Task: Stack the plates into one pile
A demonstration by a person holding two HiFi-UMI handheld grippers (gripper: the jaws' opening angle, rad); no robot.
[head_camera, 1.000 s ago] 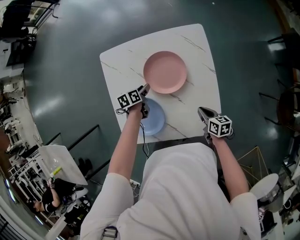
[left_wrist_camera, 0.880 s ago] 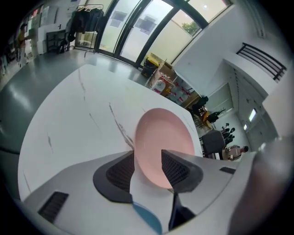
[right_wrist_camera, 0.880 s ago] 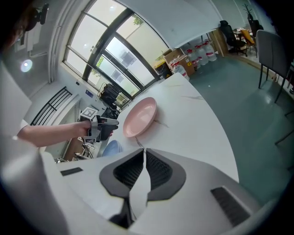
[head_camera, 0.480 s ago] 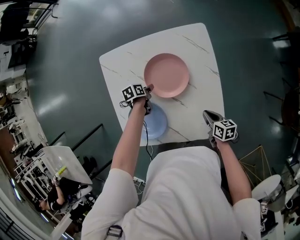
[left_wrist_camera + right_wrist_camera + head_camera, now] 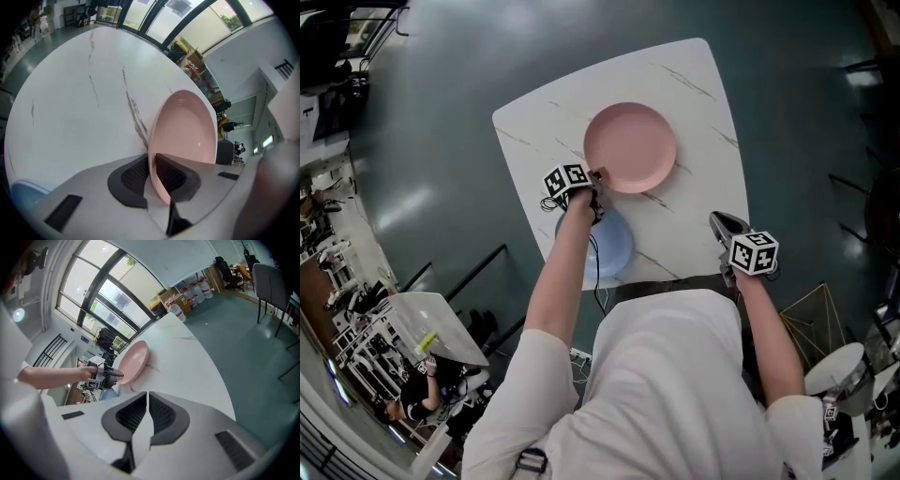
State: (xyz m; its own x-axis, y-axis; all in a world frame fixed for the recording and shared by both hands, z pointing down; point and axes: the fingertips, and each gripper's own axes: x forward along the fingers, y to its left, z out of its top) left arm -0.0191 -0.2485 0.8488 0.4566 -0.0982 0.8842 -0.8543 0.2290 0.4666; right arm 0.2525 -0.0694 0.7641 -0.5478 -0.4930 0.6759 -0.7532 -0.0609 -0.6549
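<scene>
Barely begun, with nothing stacked, the left gripper (image 5: 592, 176) just closed on the rim of the pink plate (image 5: 630, 148) lying on the table (image 5: 703, 84) near the blue plate (image 5: 614, 242), and the right gripper (image 5: 719, 221) clenched empty.

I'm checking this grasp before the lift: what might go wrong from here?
The left gripper, whose jaws have just been closing, pinches only the near rim of the pink plate; lifted from one edge, the plate may tilt or slip out. The blue plate lies near the table's front edge, under the left forearm, so it might get nudged. The right gripper is shut and empty, offering no support.
</scene>
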